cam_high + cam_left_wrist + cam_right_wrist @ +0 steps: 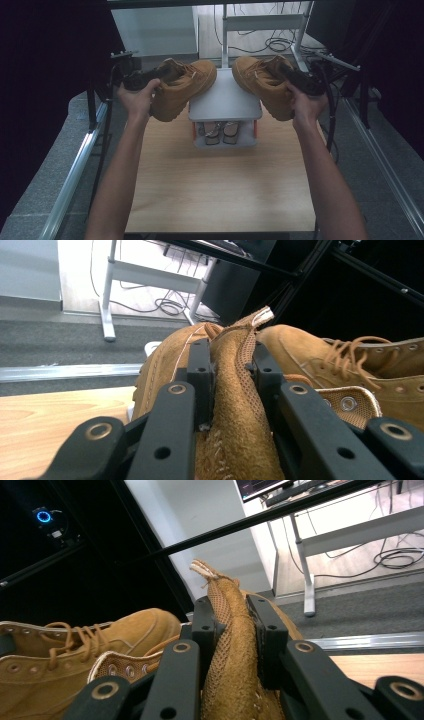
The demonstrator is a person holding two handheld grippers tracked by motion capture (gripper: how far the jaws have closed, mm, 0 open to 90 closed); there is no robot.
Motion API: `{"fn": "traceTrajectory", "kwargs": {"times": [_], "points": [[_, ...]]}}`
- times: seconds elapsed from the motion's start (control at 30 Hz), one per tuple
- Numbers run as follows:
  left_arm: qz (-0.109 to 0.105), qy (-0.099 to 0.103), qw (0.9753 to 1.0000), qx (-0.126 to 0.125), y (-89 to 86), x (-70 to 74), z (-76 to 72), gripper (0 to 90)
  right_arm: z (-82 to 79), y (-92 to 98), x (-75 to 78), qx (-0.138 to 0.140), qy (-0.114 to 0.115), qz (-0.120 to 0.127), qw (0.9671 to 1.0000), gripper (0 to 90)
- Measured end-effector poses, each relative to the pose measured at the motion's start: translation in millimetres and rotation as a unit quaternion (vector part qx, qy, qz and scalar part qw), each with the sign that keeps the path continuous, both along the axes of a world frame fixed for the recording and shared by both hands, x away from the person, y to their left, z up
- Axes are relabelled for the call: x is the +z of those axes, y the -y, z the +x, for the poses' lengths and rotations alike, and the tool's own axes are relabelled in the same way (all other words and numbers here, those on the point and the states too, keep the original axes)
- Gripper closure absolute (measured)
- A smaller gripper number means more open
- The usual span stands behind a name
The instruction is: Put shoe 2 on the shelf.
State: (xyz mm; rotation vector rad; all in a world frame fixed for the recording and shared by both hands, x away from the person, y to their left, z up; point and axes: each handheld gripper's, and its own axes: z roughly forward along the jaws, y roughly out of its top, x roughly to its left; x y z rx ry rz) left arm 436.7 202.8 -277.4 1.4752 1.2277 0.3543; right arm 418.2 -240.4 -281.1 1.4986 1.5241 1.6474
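Above the far end of the table point(220, 175), over a small grey rack point(225, 102) with a pair of sandals point(218, 132) on its lower shelf, two tan suede boots hang in the air, toes turned toward each other. The left boot point(181, 87) is carried by the left tool point(136, 80), the right boot point(262, 82) by the right tool point(305, 80).

Risk: each boot hangs from a thin fold of soft collar only. The suede and mesh may creep between the jaws under the boot's weight, and a tilt or a jolt could let a boot drop onto the rack top or off the table edge. The toes are near each other above the rack; a knock between them could twist a collar loose.

Tool state: in the left gripper view the jaws are nearly closed, pinching the left boot's collar point(235, 390) between them; in the right gripper view the jaws clamp the right boot's mesh-lined collar point(232, 645) likewise. Neither tool touches rack or table.
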Motion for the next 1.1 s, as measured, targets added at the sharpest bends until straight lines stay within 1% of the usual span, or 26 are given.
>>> {"fn": "traceTrajectory", "kwargs": {"times": [0.17, 0.23, 0.27, 0.3, 0.47, 0.6, 0.7, 0.77, 0.83, 0.87, 0.9, 0.93, 1.03, 1.1], "points": [[-0.007, -0.002, 0.9999, -0.007, 8.4, 0.2, 7.2, 75.7, 6.7, -13.3, 0.8, 0.006, -0.004, 0.007, 1.0000, 76.0], [-0.012, -0.002, 0.9999, -0.009, 10.1, -0.6, 9.2, 75.8, 9.1, -17.9, 0.9, 0.008, -0.002, 0.008, 0.9999, 76.0], [-0.011, -0.002, 0.9999, -0.010, 10.0, -0.9, 10.0, 75.7, 10.5, -20.4, 0.9, 0.009, -0.003, 0.009, 0.9999, 75.9], [-0.016, -0.003, 0.9998, -0.010, 10.1, -1.3, 11.2, 75.7, 11.4, -21.4, 0.9, 0.010, -0.003, 0.010, 0.9999, 76.0], [-0.016, -0.005, 0.9998, -0.010, 11.8, -1.9, 16.8, 75.6, 17.0, -27.0, 0.7, 0.011, -0.005, 0.013, 0.9998, 75.8], [-0.022, -0.009, 0.9997, -0.011, 12.9, -5.5, 22.9, 75.5, 22.4, -30.0, -2.7, 0.009, -0.009, 0.021, 0.9997, 75.7], [-0.027, -0.014, 0.9995, -0.012, 12.8, -10.2, 28.7, 75.4, 27.0, -29.7, -6.4, 0.010, -0.015, 0.024, 0.9995, 75.7], [-0.034, -0.020, 0.9991, -0.014, 12.7, -15.3, 32.4, 75.2, 30.7, -27.6, -11.2, 0.010, -0.024, 0.031, 0.9992, 75.5], [-0.049, -0.023, 0.9984, -0.016, 10.2, -18.1, 35.0, 75.0, 34.4, -25.0, -15.7, 0.013, -0.034, 0.032, 0.9988, 75.1], [-0.047, -0.023, 0.9985, -0.016, 10.1, -18.8, 35.8, 75.0, 36.1, -22.9, -18.0, 0.013, -0.042, 0.037, 0.9984, 74.7], [-0.047, -0.024, 0.9985, -0.017, 9.9, -19.5, 36.6, 74.9, 37.3, -20.7, -18.7, 0.016, -0.043, 0.044, 0.9980, 74.5], [-0.047, -0.024, 0.9984, -0.018, 10.0, -20.0, 37.1, 74.9, 38.9, -18.4, -18.8, 0.019, -0.047, 0.046, 0.9977, 74.2], [-0.046, -0.026, 0.9984, -0.019, 10.9, -21.6, 37.7, 74.5, 42.2, -14.6, -19.0, 0.025, -0.054, 0.040, 0.9974, 73.6], [-0.048, -0.027, 0.9983, -0.020, 10.2, -23.2, 38.1, 74.3, 43.0, -13.8, -19.2, 0.026, -0.053, 0.036, 0.9976, 73.1]]}}
